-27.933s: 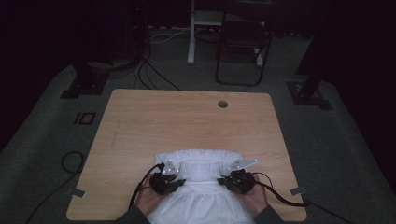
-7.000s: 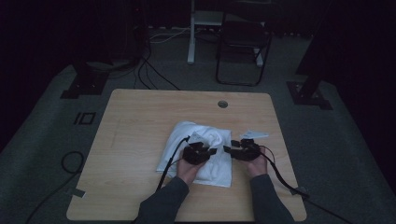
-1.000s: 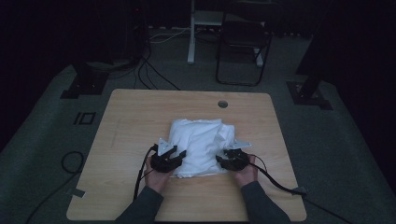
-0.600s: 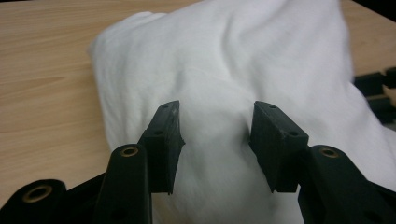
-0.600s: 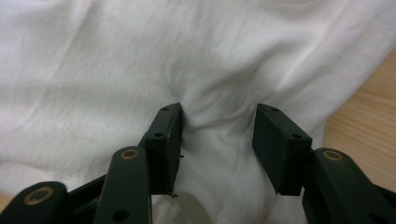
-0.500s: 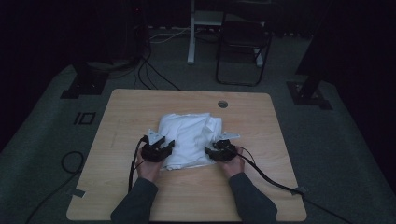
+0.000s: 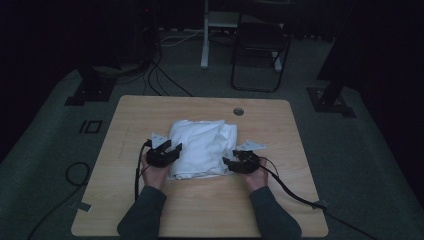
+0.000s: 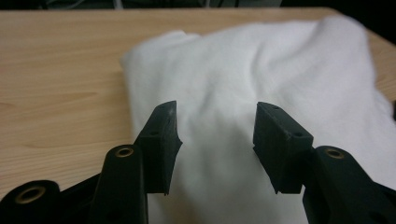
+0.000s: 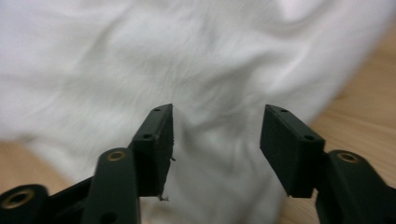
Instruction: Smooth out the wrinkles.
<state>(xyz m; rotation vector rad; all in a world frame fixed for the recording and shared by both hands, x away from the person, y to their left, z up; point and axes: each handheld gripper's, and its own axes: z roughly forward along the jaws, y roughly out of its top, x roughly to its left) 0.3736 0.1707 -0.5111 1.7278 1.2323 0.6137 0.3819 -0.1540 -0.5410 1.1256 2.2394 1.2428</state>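
Bare table (image 7: 150, 210) all round the folded white cloth (image 7: 200, 145) — no other obstacle there.

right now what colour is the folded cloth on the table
Plain white, no pattern; the folded cloth shows best in the left gripper view.

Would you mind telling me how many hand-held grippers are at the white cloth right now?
2. The left hand-held gripper sits at the left edge of the folded white cloth, the right hand-held gripper at its near right corner; both stand open.
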